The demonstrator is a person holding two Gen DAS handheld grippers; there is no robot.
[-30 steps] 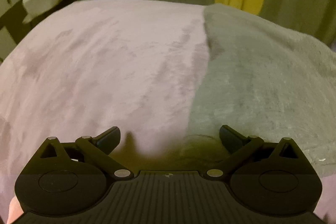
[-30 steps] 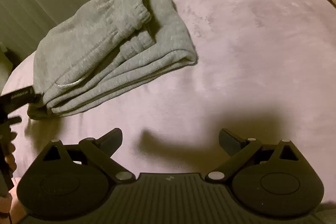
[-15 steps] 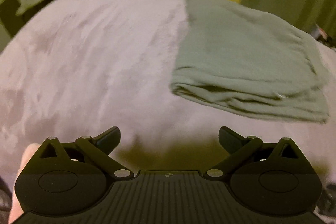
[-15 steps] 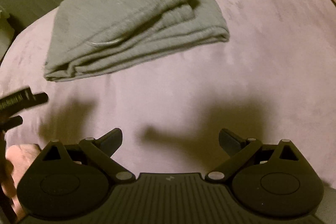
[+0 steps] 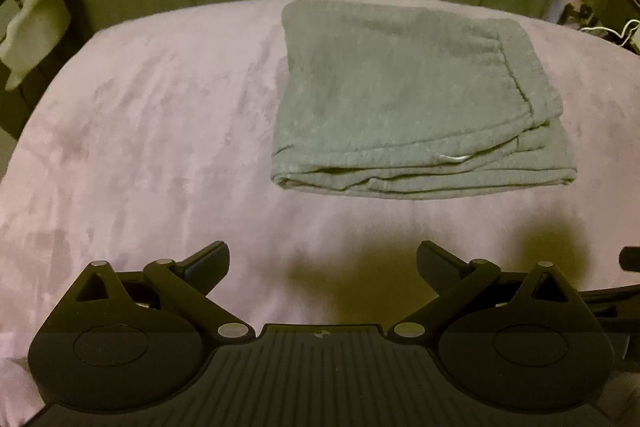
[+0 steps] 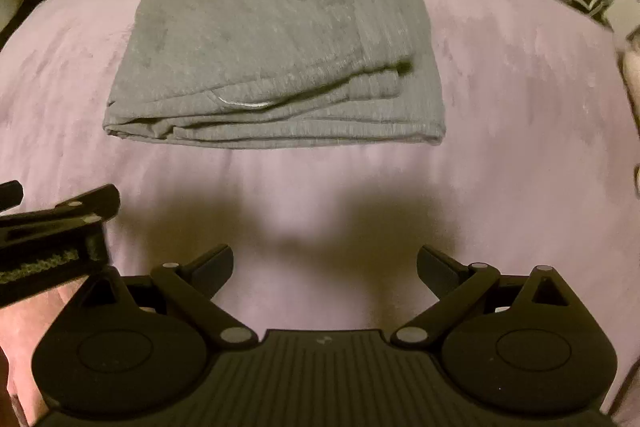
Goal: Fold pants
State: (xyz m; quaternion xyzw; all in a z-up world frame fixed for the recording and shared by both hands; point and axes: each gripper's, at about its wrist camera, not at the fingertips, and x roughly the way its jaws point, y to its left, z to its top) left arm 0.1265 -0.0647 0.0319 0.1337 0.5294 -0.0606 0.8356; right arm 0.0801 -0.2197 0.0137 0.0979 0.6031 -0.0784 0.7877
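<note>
A second ago the left gripper (image 5: 322, 267) sits low, right against the pants (image 5: 404, 95), whose grey cloth fills the right half of its view with no edge showing. Now it is drawn back and raised, well apart from them, and the whole folded stack shows, layered edges toward the camera. The right gripper (image 6: 325, 269) also pulls away and swings around: the pants move from the upper left of its view, lying askew, to the centre, squared up with the fold's open edges facing it. In the right wrist view the left gripper (image 6: 60, 219) comes from the far left edge, beside the pants, to just beside the right one. The bed (image 5: 140, 147) takes up more of both views.
</note>
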